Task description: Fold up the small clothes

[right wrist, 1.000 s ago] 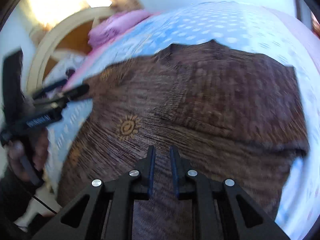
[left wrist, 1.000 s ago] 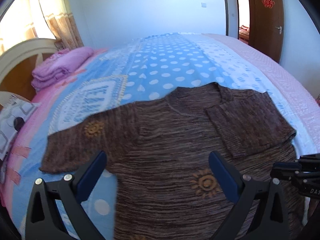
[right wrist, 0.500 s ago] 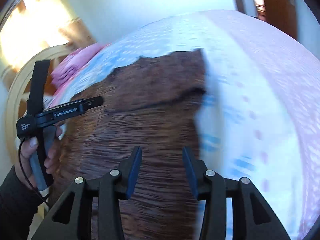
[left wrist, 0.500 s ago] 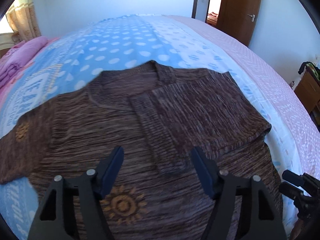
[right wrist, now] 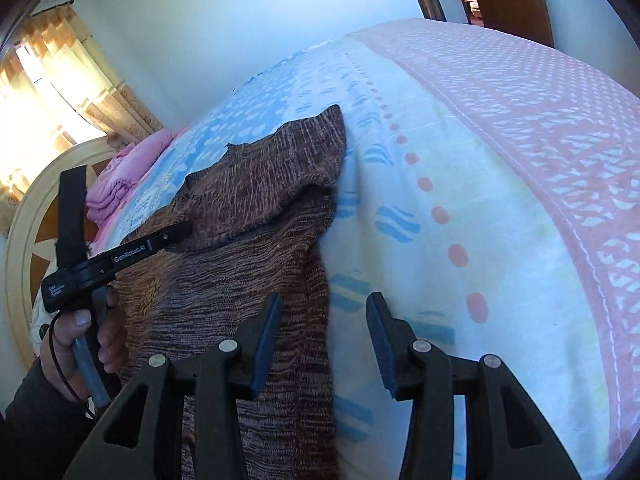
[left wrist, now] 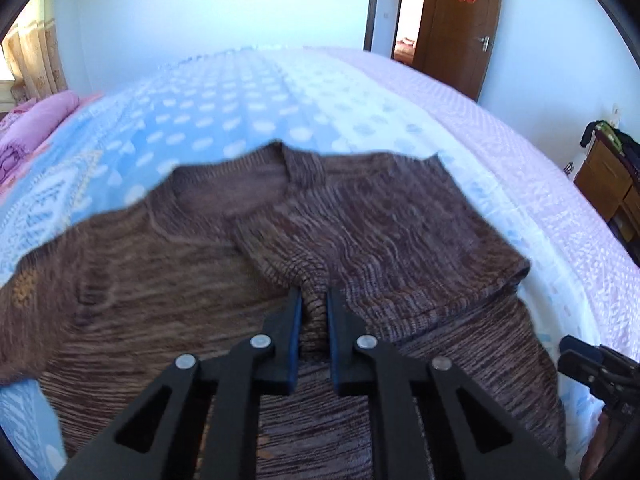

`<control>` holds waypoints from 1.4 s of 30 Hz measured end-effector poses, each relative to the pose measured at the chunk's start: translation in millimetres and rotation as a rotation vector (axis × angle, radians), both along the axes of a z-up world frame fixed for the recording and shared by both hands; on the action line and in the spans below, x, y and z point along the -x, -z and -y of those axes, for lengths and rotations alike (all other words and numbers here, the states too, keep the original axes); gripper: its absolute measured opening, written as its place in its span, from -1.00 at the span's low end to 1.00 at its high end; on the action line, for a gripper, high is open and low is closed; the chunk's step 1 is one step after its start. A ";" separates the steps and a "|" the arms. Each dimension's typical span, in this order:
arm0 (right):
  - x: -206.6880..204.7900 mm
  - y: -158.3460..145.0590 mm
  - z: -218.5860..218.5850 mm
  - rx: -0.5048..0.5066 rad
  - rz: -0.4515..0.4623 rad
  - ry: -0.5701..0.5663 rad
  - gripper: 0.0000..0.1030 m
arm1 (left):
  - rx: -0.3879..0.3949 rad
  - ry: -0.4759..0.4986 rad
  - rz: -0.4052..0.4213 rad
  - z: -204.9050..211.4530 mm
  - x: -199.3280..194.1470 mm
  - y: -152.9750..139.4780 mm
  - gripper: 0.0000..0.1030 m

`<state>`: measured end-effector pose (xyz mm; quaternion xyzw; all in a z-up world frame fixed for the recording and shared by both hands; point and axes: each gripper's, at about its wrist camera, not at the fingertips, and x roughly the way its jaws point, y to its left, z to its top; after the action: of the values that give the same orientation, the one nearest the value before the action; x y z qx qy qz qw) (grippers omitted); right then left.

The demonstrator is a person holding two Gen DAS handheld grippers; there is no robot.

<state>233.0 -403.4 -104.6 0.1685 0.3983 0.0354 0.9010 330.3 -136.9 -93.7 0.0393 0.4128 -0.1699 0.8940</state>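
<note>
The near hem of the brown knit sweater (left wrist: 168, 280) is cut off by the bottom of the left wrist view and partly covered by the black frame of the left hand-held gripper (left wrist: 313, 304), and its left sleeve runs out of the picture at the left edge; that view is also softly blurred, so the knit pattern and the small orange sun motif on the left sleeve are hard to read. In the right wrist view the left part of the sweater (right wrist: 256, 264) is hidden behind the left hand-held gripper (right wrist: 182, 233), seen here from the side. There is one sweater, lying flat on one bed (left wrist: 500, 168) with a blue dotted and pink cover, neck opening toward the far side, its right sleeve already laid across the chest; there are two hand-held grippers, and one folded pink blanket (left wrist: 36, 120) at the far left of the bed. The left hand-held gripper has its blue pads drawn narrow, pinching the cuff end of the folded right sleeve at the middle of the sweater. The right hand-held gripper (right wrist: 326, 346) is spread wide and grips nothing: it hovers over the sweater's right side edge, its left finger above the brown knit and its right finger above the pale bed cover. One hand (right wrist: 86, 344) shows, gripping the handle of the left tool at the near left.
</note>
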 end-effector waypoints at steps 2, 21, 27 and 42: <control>1.9 -0.4 3.6 -0.013 0.003 0.014 -0.09 | -0.021 -0.014 0.037 -6.6 3.6 -9.6 -0.77; 2.4 6.9 -8.8 0.012 0.009 0.001 0.08 | 0.090 -0.102 -0.072 -69.4 -29.2 1.6 0.07; 2.4 7.9 -17.8 0.056 0.016 -0.009 0.21 | 0.177 -0.110 -0.189 -63.7 -74.4 16.4 -0.34; 2.4 11.3 -28.9 0.134 0.022 -0.049 0.33 | -0.219 -0.021 0.099 1.0 -33.5 9.1 -0.72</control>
<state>230.6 -374.5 -116.0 0.0976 0.3939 0.0327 0.9134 363.8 -137.9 -102.8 0.1405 0.3847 -0.1122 0.9054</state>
